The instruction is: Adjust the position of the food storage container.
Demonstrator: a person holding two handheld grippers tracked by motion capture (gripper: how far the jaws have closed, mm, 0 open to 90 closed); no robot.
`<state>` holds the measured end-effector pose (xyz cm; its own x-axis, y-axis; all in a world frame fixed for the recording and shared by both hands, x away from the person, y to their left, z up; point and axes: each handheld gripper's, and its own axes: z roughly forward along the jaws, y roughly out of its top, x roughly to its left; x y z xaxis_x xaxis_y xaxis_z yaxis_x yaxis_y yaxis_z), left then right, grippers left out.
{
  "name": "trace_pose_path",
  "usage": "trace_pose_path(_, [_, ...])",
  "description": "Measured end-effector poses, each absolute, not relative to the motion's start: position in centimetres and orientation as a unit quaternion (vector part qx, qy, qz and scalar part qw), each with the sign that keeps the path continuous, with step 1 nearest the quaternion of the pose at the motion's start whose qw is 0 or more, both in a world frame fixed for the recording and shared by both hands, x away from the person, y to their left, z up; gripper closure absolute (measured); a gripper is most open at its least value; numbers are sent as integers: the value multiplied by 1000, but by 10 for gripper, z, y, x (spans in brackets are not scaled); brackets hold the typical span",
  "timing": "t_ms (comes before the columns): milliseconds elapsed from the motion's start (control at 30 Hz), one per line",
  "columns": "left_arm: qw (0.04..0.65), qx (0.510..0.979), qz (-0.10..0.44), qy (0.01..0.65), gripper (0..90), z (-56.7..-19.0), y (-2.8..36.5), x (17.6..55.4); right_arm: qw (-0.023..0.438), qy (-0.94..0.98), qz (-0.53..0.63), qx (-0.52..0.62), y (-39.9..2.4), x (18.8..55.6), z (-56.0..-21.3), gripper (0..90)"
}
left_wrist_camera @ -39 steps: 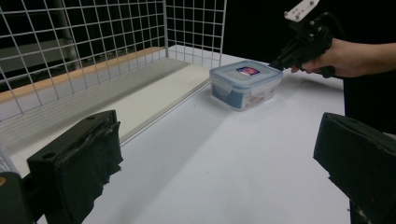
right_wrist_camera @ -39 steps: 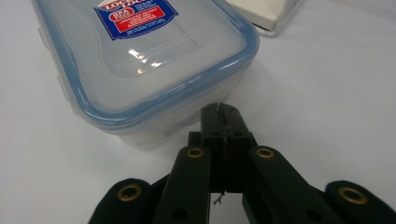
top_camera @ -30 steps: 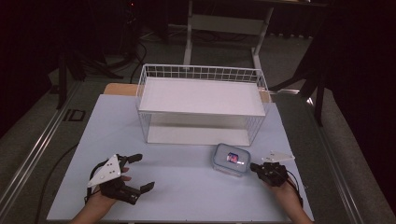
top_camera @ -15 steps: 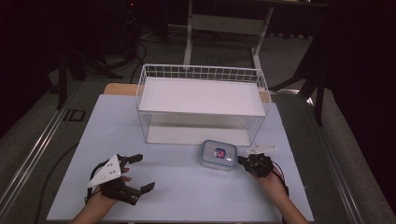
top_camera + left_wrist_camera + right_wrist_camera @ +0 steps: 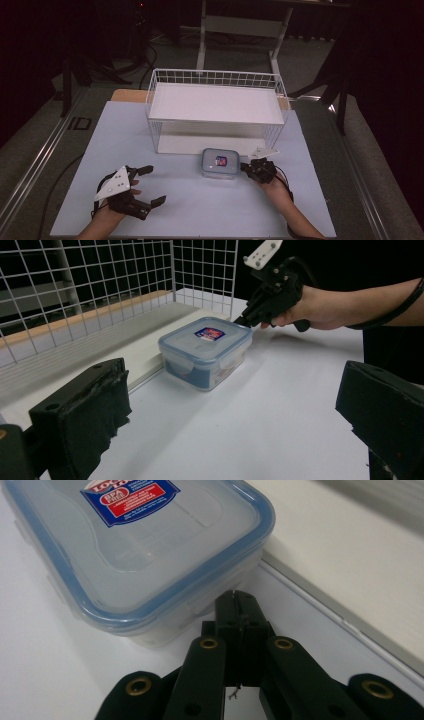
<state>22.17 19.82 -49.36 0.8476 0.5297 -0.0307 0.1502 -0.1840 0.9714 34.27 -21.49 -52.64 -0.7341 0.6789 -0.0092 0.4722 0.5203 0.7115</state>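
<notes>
On the table point(image 5: 200, 210) sits one small plastic box point(image 5: 218, 163) with a blue-edged lid and a red and blue sticker, just in front of one white wire basket point(image 5: 215, 107), close to the basket's white base. The right gripper point(image 5: 247, 168) is at the box's 3 o'clock side in the high view, its jaws squeezed together with nothing between them, and the tip looks to be touching the box's side just under the lid. So the box lies at 9 o'clock from that tip, and a push would likely slide it that way. The box's long side runs about 9 to 3. The left gripper point(image 5: 151, 185) rests well apart, at about 7 o'clock from the box, jaws wide open and empty. The right hand point(image 5: 275, 186) is much nearer. There are two grippers.
</notes>
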Motion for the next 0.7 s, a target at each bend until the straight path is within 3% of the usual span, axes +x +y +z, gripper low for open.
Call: trace_pose_path(700, [592,755,160,234,17,-495,199,223,132,857,372,332,-180,355,-531,900])
